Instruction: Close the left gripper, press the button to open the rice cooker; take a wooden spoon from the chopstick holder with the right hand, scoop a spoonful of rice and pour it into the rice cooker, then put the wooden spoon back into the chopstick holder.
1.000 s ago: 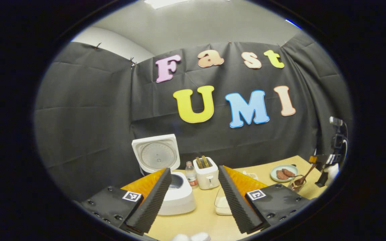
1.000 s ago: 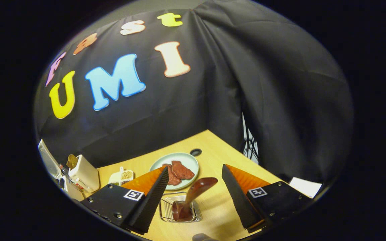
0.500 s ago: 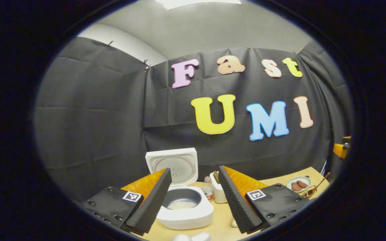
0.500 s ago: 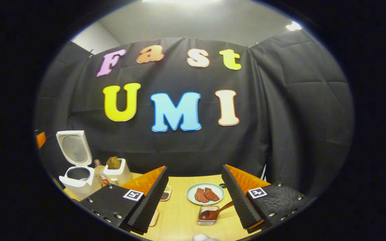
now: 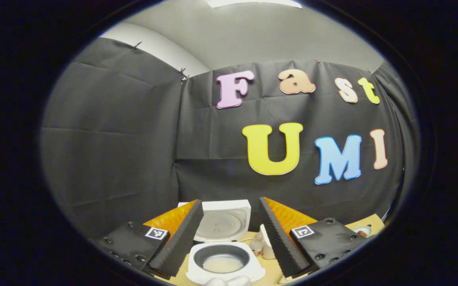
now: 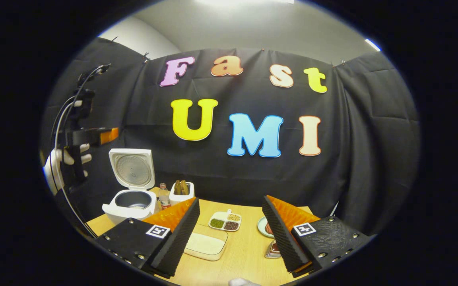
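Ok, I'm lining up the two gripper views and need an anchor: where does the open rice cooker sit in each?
Left gripper view: the rice cooker sits bottom centre, between this gripper's own fingers, lid up, pale contents in the pot.
Right gripper view: the rice cooker sits lower left on the table, lid raised, below the other gripper.
Shared landmark: the small bottle just right of the cooker.
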Demonstrator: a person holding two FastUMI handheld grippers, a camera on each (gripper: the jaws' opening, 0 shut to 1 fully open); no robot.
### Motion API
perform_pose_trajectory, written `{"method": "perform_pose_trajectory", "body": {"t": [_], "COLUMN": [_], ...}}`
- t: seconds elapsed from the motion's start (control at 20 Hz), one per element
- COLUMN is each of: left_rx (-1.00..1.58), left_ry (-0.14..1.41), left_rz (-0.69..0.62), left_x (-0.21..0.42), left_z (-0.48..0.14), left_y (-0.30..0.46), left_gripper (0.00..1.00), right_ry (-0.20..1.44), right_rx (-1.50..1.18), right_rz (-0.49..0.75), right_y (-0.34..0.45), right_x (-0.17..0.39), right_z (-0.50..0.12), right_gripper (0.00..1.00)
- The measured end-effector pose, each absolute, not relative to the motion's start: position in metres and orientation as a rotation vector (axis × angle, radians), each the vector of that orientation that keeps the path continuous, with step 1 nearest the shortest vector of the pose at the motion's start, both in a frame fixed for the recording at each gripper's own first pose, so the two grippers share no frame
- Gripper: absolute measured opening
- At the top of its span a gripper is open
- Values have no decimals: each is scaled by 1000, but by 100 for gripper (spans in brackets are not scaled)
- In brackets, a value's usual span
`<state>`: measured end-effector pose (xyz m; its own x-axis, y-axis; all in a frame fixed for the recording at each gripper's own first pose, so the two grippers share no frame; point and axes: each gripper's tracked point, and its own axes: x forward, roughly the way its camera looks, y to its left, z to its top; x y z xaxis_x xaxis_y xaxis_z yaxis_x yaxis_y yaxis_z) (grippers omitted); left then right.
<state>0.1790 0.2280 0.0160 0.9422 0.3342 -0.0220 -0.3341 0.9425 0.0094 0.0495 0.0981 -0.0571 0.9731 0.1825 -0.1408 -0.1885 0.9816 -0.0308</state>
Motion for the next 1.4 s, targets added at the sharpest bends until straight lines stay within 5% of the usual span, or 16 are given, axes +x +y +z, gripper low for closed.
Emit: {"method": "perform_pose_trajectory", "body": {"t": [0.3,0.85,1.4], "left_rx": [3,-36,-78], "left_ry": [46,239,472], "left_rz": [375,423,485], "left_x": [263,388,411], "left_z": [27,-55,-132], "left_y": [277,356,384], "left_gripper": [99,97,96], "right_ry": [197,299,346], "right_rx": [-31,-36,-2], "right_rz": [179,142,165], "right_y": [107,100,100], "right_x": [49,57,55], "right_z": [-69,-101,-116], "right_gripper": [97,97,97]}}
